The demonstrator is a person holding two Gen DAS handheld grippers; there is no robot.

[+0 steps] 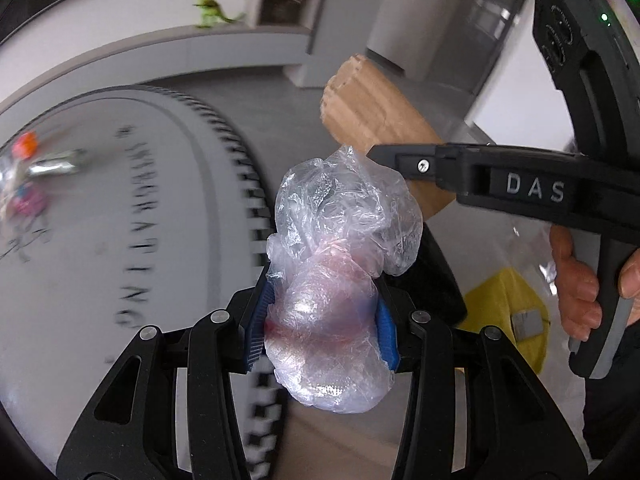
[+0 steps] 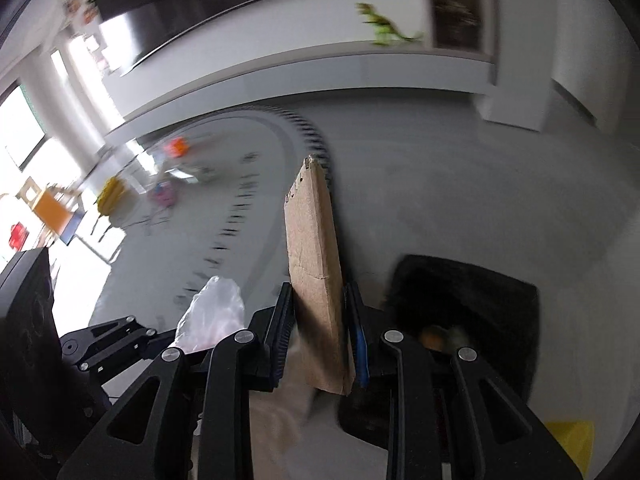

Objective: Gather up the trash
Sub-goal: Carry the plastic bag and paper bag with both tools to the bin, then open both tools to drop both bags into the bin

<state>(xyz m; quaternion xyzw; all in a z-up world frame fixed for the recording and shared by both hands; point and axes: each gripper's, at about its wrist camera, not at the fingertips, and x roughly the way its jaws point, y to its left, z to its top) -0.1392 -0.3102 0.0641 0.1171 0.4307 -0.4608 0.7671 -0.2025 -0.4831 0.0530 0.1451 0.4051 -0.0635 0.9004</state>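
Note:
In the left wrist view my left gripper (image 1: 322,320) is shut on a crumpled clear plastic bag (image 1: 340,264) with a pink tinge, which bulges above and below the blue pads. The right gripper's black body (image 1: 520,188) crosses that view at the right, held by a hand (image 1: 576,280), with brown cardboard (image 1: 372,116) sticking out past its tip. In the right wrist view my right gripper (image 2: 320,332) is shut on that cardboard piece (image 2: 316,280), held upright on edge. The plastic bag (image 2: 214,312) and the left gripper show at the lower left. A black bin (image 2: 468,308) with scraps inside lies just right of the fingers.
A round grey rug (image 1: 120,220) with black lettering and a toothed border covers the floor, with blurred colourful toys (image 1: 28,176) on it. A green toy dinosaur (image 2: 384,26) stands on a white ledge. A yellow object (image 1: 508,316) lies low at the right.

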